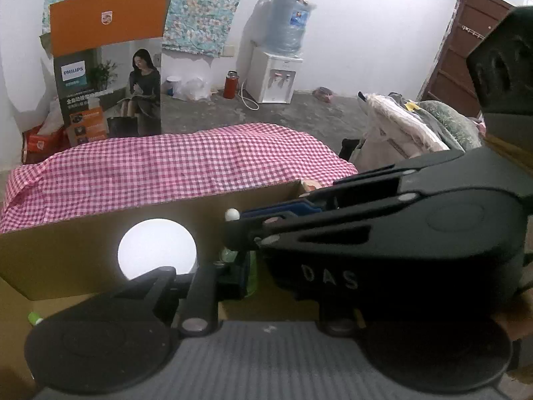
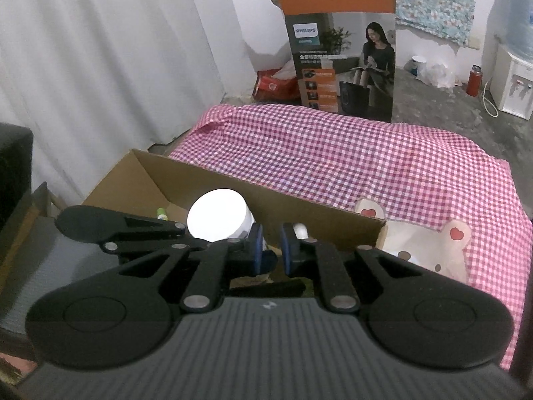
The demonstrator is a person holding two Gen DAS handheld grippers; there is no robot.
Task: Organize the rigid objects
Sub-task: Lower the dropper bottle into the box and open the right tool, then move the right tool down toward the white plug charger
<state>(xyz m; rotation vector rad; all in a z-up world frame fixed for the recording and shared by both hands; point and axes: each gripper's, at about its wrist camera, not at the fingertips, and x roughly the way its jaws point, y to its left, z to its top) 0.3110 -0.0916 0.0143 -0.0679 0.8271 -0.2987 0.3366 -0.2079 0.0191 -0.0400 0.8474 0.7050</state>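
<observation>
Both grippers sit over the cardboard box. Right gripper pressed together, holding nothing; white jar lies just far-left of it, nearer the left gripper, also closed.

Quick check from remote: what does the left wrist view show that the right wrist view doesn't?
Only the left wrist view shows the brown door, the clothes pile and the right gripper from the side. Only the right wrist view shows the white curtain and the bear-print cloth. Both show the cardboard box, the white round jar, the checked cloth and the Philips carton.
</observation>
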